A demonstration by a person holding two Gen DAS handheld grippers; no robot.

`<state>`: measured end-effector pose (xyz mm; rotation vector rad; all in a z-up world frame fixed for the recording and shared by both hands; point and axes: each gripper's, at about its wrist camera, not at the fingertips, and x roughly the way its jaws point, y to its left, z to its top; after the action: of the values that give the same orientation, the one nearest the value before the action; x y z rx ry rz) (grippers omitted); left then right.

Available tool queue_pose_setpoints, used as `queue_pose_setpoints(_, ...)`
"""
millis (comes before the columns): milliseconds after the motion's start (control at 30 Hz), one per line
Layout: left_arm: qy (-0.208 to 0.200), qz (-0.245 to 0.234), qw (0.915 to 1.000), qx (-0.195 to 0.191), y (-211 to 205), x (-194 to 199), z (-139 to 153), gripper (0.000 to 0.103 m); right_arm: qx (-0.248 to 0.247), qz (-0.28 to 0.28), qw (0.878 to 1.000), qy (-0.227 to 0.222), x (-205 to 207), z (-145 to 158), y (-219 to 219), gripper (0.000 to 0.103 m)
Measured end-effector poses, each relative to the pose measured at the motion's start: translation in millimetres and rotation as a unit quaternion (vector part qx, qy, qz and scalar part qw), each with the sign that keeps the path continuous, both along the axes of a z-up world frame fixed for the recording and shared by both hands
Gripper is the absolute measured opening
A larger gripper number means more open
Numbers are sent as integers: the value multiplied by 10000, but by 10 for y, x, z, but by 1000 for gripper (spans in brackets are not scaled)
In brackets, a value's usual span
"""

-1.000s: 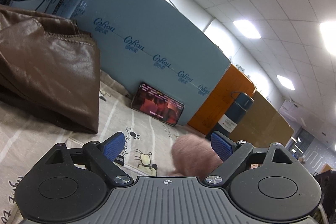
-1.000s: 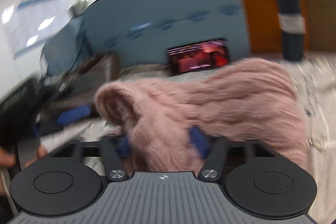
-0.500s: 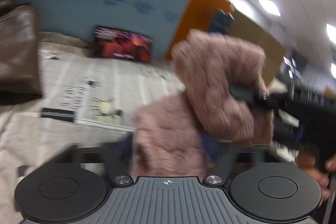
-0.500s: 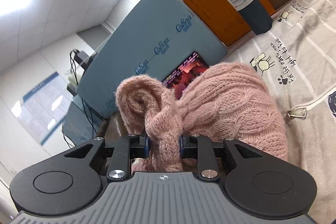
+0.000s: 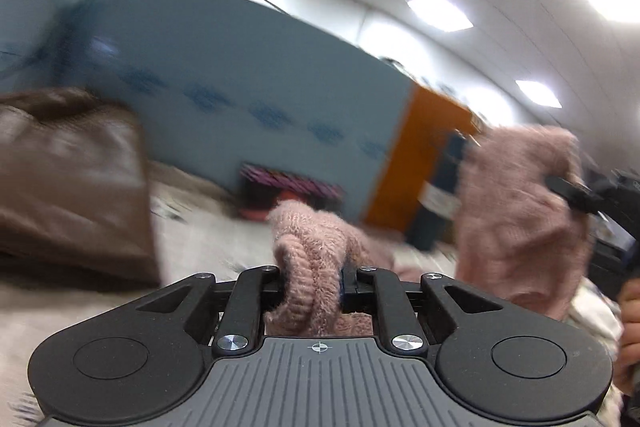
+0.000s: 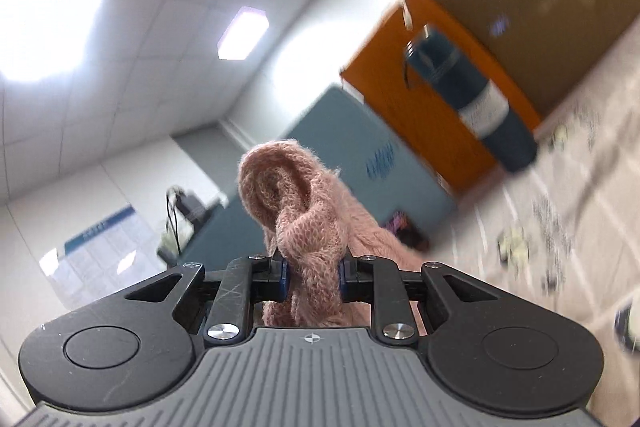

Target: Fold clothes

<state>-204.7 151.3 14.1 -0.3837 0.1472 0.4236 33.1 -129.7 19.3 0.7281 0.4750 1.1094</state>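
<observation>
Blue partition panels point(image 5: 224, 75) back a worktop point(image 6: 592, 211) under a printed cloth, with a brown leather garment point(image 5: 68, 183) at left. Lifted off it, the pink knit sweater point(image 5: 516, 211) hangs bunched between both grippers. Left gripper point(image 5: 311, 277) and right gripper point(image 6: 313, 273) fingers each pinch a roll of knit; draw them apart evenly to spread it flat.
</observation>
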Motion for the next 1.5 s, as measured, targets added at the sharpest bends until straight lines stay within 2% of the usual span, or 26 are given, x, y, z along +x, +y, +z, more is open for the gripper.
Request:
queue_pose_setpoints(100,-199,545,9983,23,143,-215,59,15,-71,-231,9997,65,69,-28,-98,19)
queue_pose_setpoints(200,-185,774,9967,-189,266,-335,54,15,-224,-457,9986,149,136,-80,-188,19)
queue_pose_setpoints(267,-59,726,9969,-313,290,-336,23,15,-678,-589,9956,285,169,-226,-216,19)
queue_pose_setpoints(367,202,601,9976,-288,276,-257,-14,16,-1314,-768,9873,460,208,-424,-255,19)
queue_pose_setpoints(500,336,618,9972,-243,235,-237,-38,17,-1797,-865,9788,460,166,-499,-286,20)
queue_pose_setpoints(667,257,660,9967,-405,305,-233,-69,20,-2328,-1460,9615,-25,46,-449,-309,43)
queue_pose_setpoints(733,255,664,9967,-398,308,-228,-66,20,-2391,-1675,9561,-265,-2,-412,-328,47)
queue_pose_setpoints(800,261,668,9966,-402,313,-223,-65,20,-2406,-1785,9526,-534,-47,-379,-349,59)
queue_pose_setpoints(933,279,678,9964,-416,319,-216,-64,20,-2379,-1519,9528,-1119,-165,-288,-302,79)
queue_pose_setpoints(967,282,679,9964,-412,317,-215,-65,20,-2452,-1268,9526,-1278,-198,-280,-248,85)
queue_pose_setpoints(1000,289,681,9964,-407,320,-214,-64,20,-2522,-1016,9515,-1437,-232,-271,-194,88)
queue_pose_setpoints(1067,297,682,9964,-410,321,-213,-66,20,-2822,-418,9429,-1718,-296,-286,-37,94)
queue_pose_setpoints(1100,298,683,9964,-413,322,-212,-67,20,-2993,-199,9366,-1810,-317,-305,42,94)
queue_pose_setpoints(1300,319,673,9963,-427,328,-206,-71,20,-3870,201,9002,-1988,-347,-454,405,100)
queue_pose_setpoints(1500,336,642,9964,-430,329,-199,-75,20,-4115,50,8900,-1962,-288,-555,461,101)
